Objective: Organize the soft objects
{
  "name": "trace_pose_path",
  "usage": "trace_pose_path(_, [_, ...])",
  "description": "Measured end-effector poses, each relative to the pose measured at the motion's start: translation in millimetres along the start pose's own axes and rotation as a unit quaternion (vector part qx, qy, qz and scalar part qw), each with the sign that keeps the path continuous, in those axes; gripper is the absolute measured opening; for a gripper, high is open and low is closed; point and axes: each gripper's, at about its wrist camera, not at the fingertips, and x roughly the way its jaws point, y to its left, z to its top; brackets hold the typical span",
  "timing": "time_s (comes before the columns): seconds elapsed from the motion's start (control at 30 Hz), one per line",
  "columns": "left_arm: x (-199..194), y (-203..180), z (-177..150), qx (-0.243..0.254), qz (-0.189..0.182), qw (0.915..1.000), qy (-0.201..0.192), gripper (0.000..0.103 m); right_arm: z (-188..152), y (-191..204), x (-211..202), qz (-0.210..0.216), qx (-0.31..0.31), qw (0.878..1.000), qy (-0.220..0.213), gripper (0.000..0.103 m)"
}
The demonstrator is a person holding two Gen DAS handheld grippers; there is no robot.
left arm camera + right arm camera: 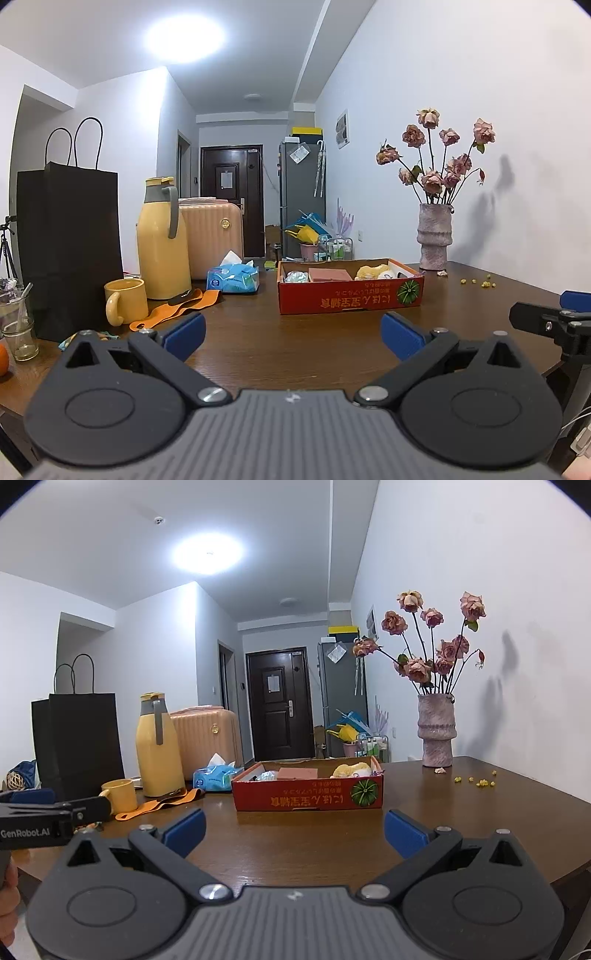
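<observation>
your left gripper and right gripper are both spread, empty; soft items already sit inside the red cardboard box, little seems left.

One red cardboard box sits on the table, holding perhaps four soft items; the far ones are hard to separate. Left of the box: one tissue pack, one yellow flask, one yellow mug, one black bag. Right of it: one vase.
</observation>
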Motion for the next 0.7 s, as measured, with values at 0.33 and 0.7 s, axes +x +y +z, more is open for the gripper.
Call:
trace_pose_path(0.33, [-1.3, -0.9, 0.2, 0.001, -0.003, 1.0, 0.0, 0.103, -0.2, -1.6, 1.3, -0.004, 0.0, 1.0, 0.0, 0.103])
trace_pose_path(0.7, [-1.7, -1.6, -0.4, 0.001, -0.007, 1.0, 0.002, 0.103, -1.7, -0.6, 0.4, 0.003, -0.001, 1.0, 0.002, 0.103])
